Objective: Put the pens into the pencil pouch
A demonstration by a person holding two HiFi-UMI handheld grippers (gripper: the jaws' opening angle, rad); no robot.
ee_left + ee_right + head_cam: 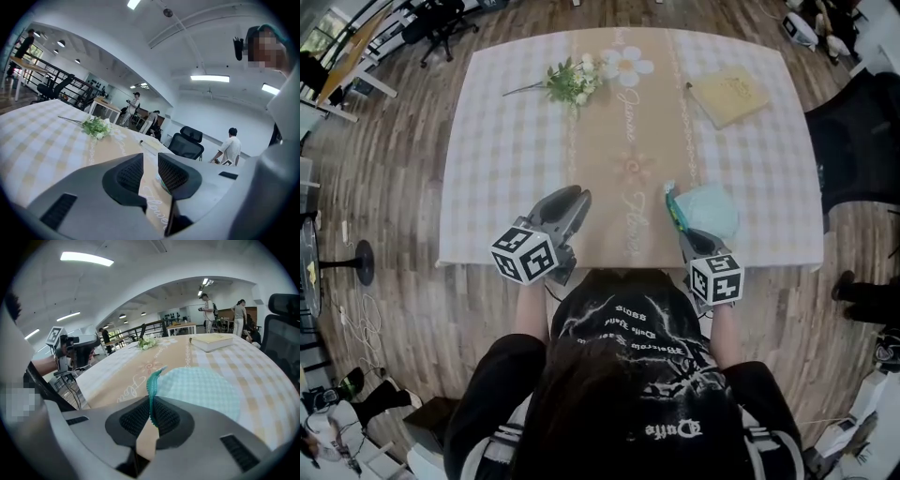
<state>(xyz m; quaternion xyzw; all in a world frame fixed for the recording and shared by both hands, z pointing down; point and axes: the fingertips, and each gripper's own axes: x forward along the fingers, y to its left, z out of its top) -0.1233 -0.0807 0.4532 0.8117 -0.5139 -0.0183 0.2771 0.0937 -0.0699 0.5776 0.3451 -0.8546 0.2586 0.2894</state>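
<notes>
Your right gripper (pixel 152 414) has its jaws pressed together on the teal zipper edge (pixel 151 380) of the pencil pouch (pixel 712 208). The pouch lies on the table (pixel 506 159) near its front edge, just ahead of that hand. Your left gripper (pixel 150 165) has only a narrow gap between its jaws and nothing in it. It hovers over the near end of the beige runner (pixel 623 141), left of the pouch and apart from it. To do this step well, I'd hold the pinch firm and raise the zipper edge a little so the mouth gapes toward your left hand, which is free to fetch a pen. The right gripper view shows the grip plainly, with the zipper strip standing up between the pads; in the head view the gripper's own body covers that. Only the head view gives the layout, with the flowers (pixel 574 82) and the notebook (pixel 729 94) well apart at the far side. No pen shows in any view, so I cannot tell whether they are inside the pouch or out of frame.
</notes>
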